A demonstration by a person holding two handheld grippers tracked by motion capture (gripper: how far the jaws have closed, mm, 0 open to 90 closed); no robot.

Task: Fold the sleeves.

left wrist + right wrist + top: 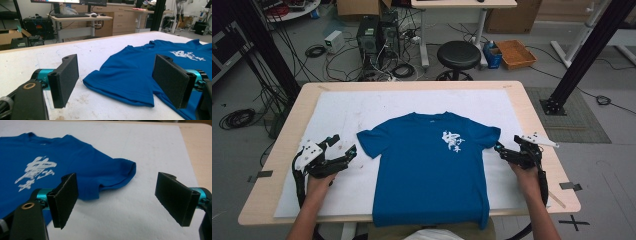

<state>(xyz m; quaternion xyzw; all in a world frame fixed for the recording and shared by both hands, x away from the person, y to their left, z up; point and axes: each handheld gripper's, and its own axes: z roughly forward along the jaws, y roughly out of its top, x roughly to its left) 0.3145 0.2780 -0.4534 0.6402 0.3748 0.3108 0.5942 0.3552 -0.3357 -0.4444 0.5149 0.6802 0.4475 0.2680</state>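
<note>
Where the high view looks down on the table (272, 165), a blue shirt (432, 165) is seen spread flat, front up, on a white sheet (342, 115), with its hem hanging over the near edge. White print (453, 141) is carried on the chest. The left gripper (354, 149) is held just beside the tip of one sleeve, and the right gripper (497, 147) just beside the tip of the other; whether cloth is touched cannot be told from above.

From the left gripper view, more is given: the left gripper (120, 81) is seen with jaws wide, nothing pressed between them. The sleeve (120, 85) lies in the gap ahead of the fingers, its hem nearer the right-hand finger (172, 80), while bare sheet lies by the left-hand finger (63, 80). Desks (80, 20) and a keyboard are shown beyond the table's far edge, which the right gripper view lacks.

From the right gripper view, the right gripper (120, 200) is likewise seen parted wide and empty. The other sleeve (115, 177) lies ahead of the gap, toward the left-hand finger (65, 200); bare sheet lies before the right-hand finger (176, 197). The print is read far more clearly here.

A stool (458, 55), cables and an orange tray (515, 53) on the floor are shown from above, not from the grippers.
</note>
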